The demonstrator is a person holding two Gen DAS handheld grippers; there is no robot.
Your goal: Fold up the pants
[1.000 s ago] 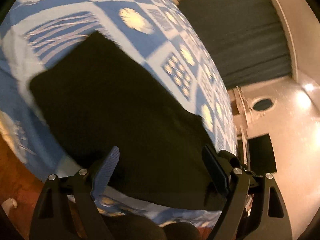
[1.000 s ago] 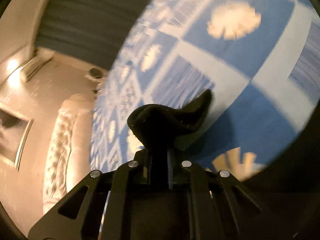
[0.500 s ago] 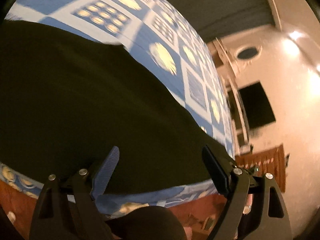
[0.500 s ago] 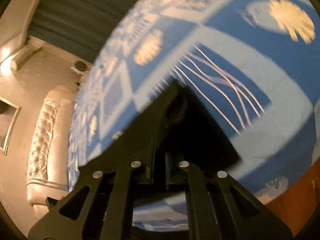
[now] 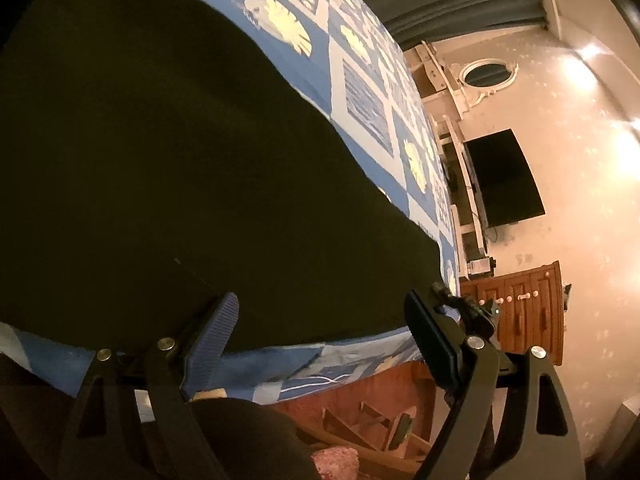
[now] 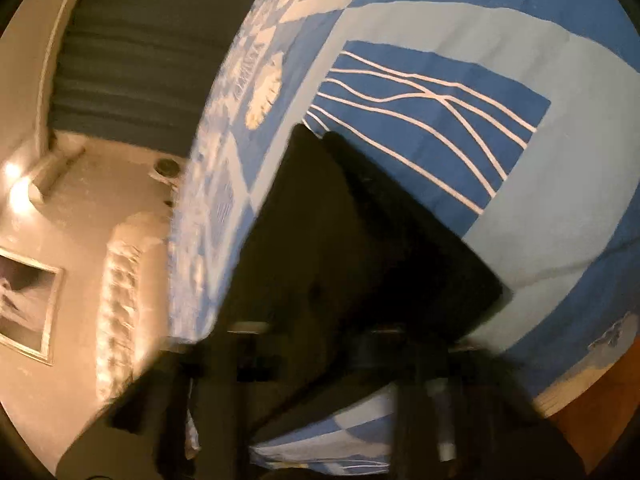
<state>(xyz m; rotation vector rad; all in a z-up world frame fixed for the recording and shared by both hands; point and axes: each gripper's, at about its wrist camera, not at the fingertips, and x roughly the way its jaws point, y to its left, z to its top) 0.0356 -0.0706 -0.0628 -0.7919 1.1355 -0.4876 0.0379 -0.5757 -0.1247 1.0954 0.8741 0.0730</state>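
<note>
The black pants (image 5: 180, 152) lie flat and folded on the blue patterned bedspread (image 5: 360, 92), reaching close to the bed's near edge. My left gripper (image 5: 320, 328) is open and empty, its fingers hovering over the near edge of the pants. In the right wrist view a folded corner of the pants (image 6: 360, 240) lies on the bedspread (image 6: 540, 208). My right gripper (image 6: 340, 352) is blurred by motion and dark against the cloth, with its fingers spread apart and nothing between them.
A wooden dresser (image 5: 528, 312), a wall TV (image 5: 504, 176) and a white shelf stand right of the bed. A tufted headboard (image 6: 120, 300) and dark curtains (image 6: 140, 40) show at left. Wooden floor lies below the bed edge.
My right gripper has let go of the pants corner and opened; the corner now lies flat on the bed. My left gripper has swung right along the pants' near edge, still open.
</note>
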